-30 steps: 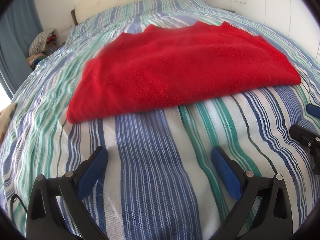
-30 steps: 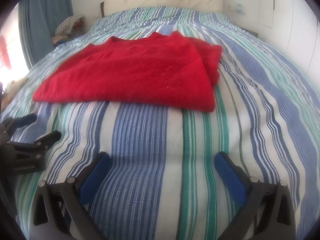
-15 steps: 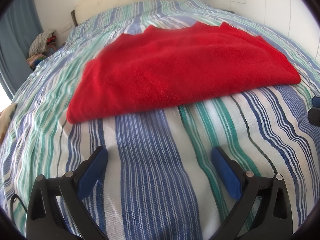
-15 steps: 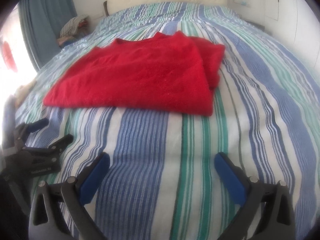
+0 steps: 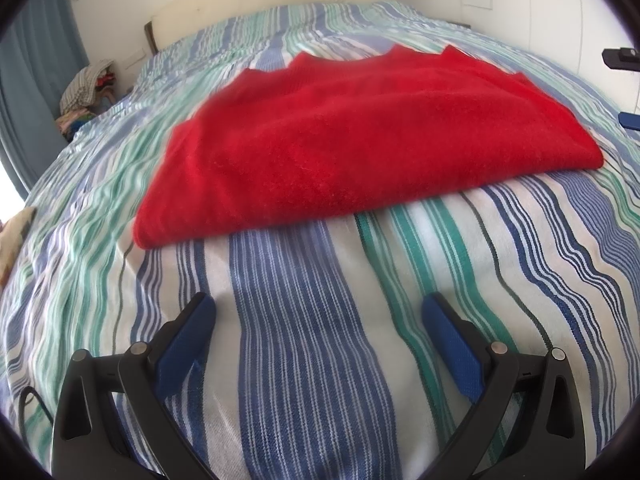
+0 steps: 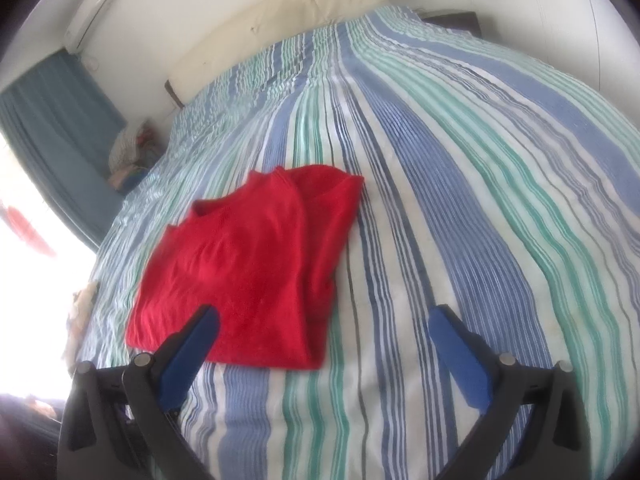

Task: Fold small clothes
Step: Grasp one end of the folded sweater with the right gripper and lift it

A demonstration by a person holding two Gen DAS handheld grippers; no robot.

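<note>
A red knitted sweater [image 5: 360,140] lies folded flat on the striped bedspread [image 5: 304,320]. It also shows in the right wrist view [image 6: 248,264], with its sleeves folded in on the right side. My left gripper [image 5: 318,312] is open and empty, low over the bedspread just short of the sweater's near edge. My right gripper [image 6: 324,322] is open and empty, raised above the bed, with its left fingertip [image 6: 200,332] in front of the sweater's near edge. A part of the right gripper [image 5: 622,56] shows at the right edge of the left wrist view.
A cream headboard [image 6: 280,12] runs along the far end of the bed. A pile of clothes [image 5: 86,92] sits beside the bed at the far left, next to a blue curtain [image 5: 36,80]. White wall and cupboard doors stand on the right.
My right gripper has risen well above the bed and tilted, so the sweater now looks smaller and lower left. My left gripper has stayed in place.
</note>
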